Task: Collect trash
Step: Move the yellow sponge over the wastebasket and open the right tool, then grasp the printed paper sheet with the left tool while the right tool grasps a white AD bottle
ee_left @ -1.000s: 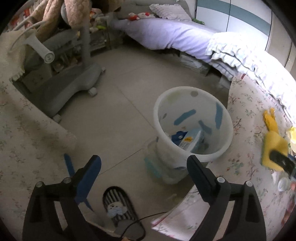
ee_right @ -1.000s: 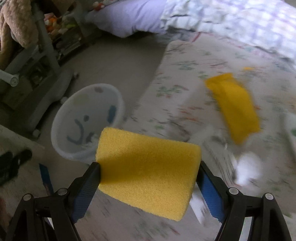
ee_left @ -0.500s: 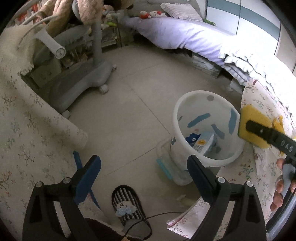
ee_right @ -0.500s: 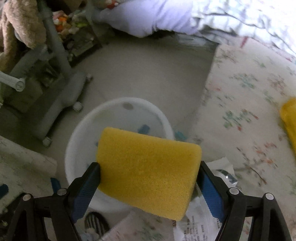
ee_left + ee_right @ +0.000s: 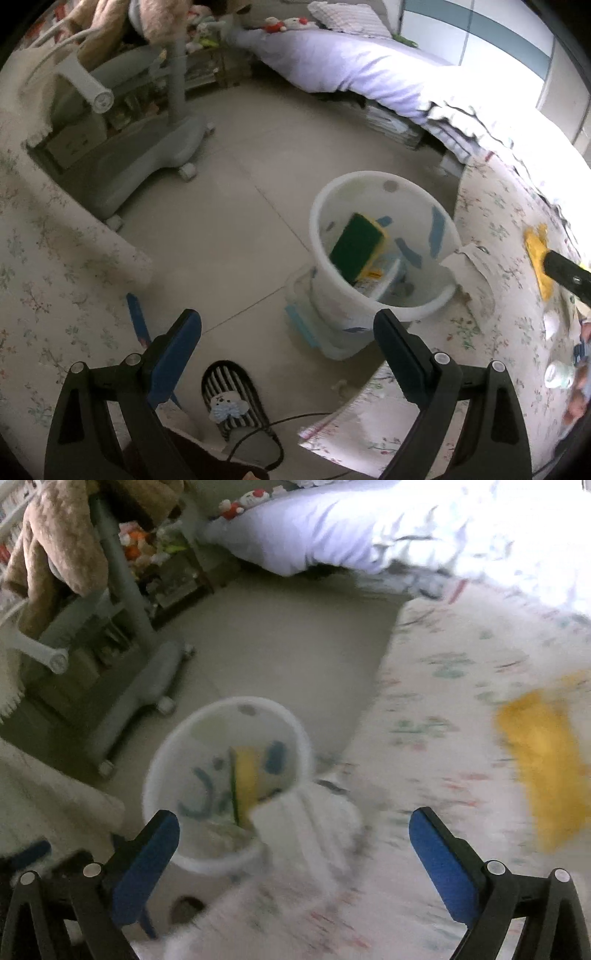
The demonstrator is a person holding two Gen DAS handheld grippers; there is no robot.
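Observation:
A white bin [image 5: 384, 206] [image 5: 229, 709] stands on the floor beside the floral-clothed table [image 5: 491, 280]. A yellow sponge with a green scouring face [image 5: 356, 245] [image 5: 245, 771] lies tilted inside the bin, on other trash. My right gripper [image 5: 293, 834] is above the table edge by the bin, its jaws opening wide with nothing between them. My left gripper [image 5: 288, 336] hangs open over the floor in front of the bin, holding nothing. A second yellow piece [image 5: 537, 251] [image 5: 543, 753] lies on the table.
A grey wheeled chair base [image 5: 147, 162] stands at the left, a bed [image 5: 362, 74] at the back. A striped slipper [image 5: 231, 395] and a cable lie on the floor near me. Crumpled paper [image 5: 306, 823] hangs over the table edge. A small white bottle [image 5: 559, 374] is at the right.
The right gripper carried the yellow sponge over the bin, opened, and the sponge dropped in. The right gripper then pulled back towards the table. The left gripper stayed open and nearly still.

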